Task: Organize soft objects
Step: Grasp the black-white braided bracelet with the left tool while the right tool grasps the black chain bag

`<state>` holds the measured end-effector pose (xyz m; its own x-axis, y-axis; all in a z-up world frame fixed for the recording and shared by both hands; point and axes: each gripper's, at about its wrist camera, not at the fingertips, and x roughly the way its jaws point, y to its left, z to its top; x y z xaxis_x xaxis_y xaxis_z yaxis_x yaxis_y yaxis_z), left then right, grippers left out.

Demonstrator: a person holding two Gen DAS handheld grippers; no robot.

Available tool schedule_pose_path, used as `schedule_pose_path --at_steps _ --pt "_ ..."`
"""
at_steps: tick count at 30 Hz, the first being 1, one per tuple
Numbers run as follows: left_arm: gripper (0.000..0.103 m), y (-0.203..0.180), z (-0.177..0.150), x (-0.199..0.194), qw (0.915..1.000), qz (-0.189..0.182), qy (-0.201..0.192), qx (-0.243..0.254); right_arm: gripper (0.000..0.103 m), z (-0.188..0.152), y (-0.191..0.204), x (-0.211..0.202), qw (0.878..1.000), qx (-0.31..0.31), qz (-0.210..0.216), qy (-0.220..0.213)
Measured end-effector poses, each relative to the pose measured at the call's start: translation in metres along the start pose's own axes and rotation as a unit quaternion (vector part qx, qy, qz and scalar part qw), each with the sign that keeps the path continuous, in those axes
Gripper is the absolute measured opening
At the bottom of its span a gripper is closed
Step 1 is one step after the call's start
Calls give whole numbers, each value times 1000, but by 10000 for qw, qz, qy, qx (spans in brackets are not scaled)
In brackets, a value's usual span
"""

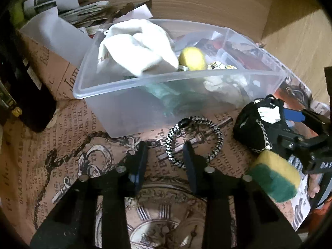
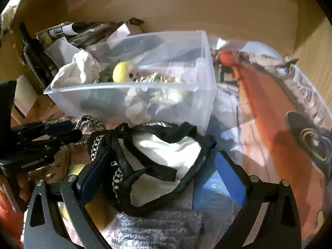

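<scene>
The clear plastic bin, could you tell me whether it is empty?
Not empty: the clear plastic bin holds a white cloth and yellow ball.
</scene>
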<state>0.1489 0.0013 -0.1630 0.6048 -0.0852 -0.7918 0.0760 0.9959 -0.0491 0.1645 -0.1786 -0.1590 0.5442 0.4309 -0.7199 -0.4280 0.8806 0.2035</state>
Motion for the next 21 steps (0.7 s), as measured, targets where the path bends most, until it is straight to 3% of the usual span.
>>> schedule_pose_path --at_steps 2,5,7,9,12,21 --pt "17 -4 0 0 10000 -22 -3 77 81 -1 -2 5 9998 38 166 130" --pt "7 -8 -3 -1 9998 -11 -19 177 67 -2 1 3 9999 -31 149 58" --pt "6 -10 -3 -2 9998 -57 -30 197 55 -3 4 0 9999 -107 106 -16" --pt "5 -11 -6 -5 9998 -116 -64 169 37 -4 7 -4 9998 -169 56 -102" --pt "5 -12 -8 -14 9996 -130 -209 114 23 -1 8 -10 9995 -204 19 -240" --pt "5 -12 -3 -62 9962 -122 -859 35 19 8 23 -48 9956 -371 85 -851"
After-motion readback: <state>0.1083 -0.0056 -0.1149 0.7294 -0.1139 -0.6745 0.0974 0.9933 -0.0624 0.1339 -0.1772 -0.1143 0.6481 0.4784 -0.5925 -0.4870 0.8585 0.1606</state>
